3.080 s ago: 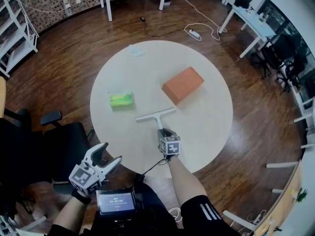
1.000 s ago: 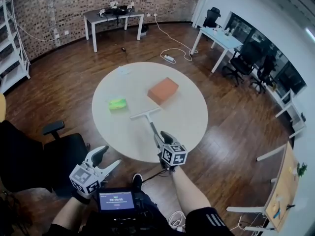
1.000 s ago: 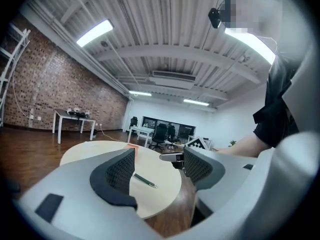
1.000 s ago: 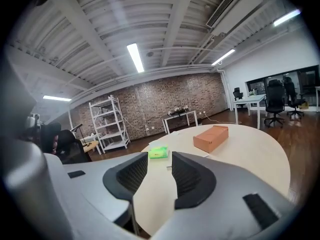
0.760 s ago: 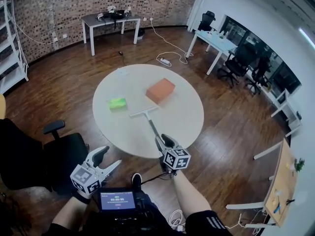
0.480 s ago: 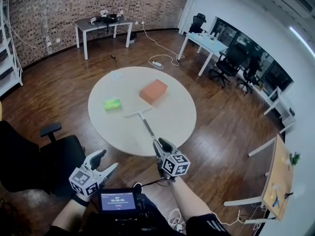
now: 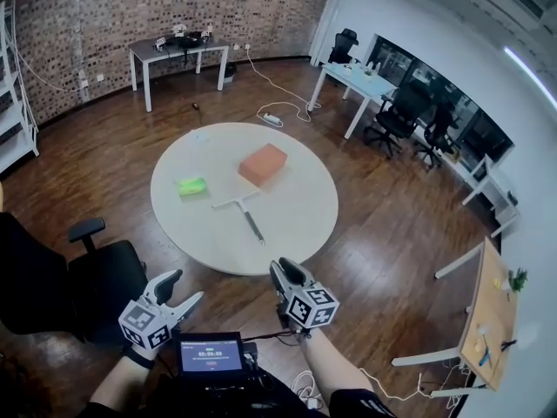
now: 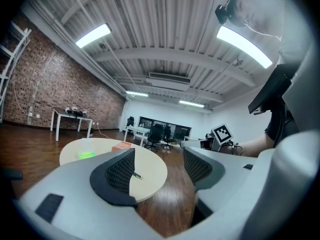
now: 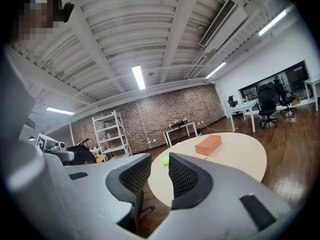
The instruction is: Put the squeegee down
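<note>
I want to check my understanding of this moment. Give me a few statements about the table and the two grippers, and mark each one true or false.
1. The squeegee lies flat on the round table, and no gripper holds it. True.
2. The right gripper is shut on the squeegee's handle. False: its fingers stand apart with nothing between them.
3. The orange block rests on top of the green sponge. False: they lie apart on the table, with the sponge to the left of the block in the head view.
4. The left gripper is open and empty. True.
</note>
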Available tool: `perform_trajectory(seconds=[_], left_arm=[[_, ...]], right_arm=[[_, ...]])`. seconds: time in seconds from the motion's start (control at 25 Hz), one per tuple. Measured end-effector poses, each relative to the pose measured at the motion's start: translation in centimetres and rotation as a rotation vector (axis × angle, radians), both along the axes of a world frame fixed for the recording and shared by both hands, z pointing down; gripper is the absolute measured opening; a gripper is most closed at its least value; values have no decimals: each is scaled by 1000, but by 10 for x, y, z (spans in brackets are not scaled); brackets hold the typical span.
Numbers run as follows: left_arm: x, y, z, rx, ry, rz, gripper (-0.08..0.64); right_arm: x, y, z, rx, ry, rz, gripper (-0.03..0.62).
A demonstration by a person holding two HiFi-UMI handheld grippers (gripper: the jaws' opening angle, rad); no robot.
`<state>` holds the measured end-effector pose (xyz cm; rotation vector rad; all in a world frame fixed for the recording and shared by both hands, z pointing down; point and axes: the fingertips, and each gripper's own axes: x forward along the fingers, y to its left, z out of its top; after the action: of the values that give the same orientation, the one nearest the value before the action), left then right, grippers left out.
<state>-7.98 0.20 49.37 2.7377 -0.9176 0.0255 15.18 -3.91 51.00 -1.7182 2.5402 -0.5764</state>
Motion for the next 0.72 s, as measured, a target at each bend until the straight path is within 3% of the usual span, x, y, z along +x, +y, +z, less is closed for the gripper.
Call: perform_trajectory(seconds=[0.72], left_arm=[[36, 33, -3, -5, -33, -23, 313]], right_arm=[[37, 37, -4, 20, -5, -30, 132]])
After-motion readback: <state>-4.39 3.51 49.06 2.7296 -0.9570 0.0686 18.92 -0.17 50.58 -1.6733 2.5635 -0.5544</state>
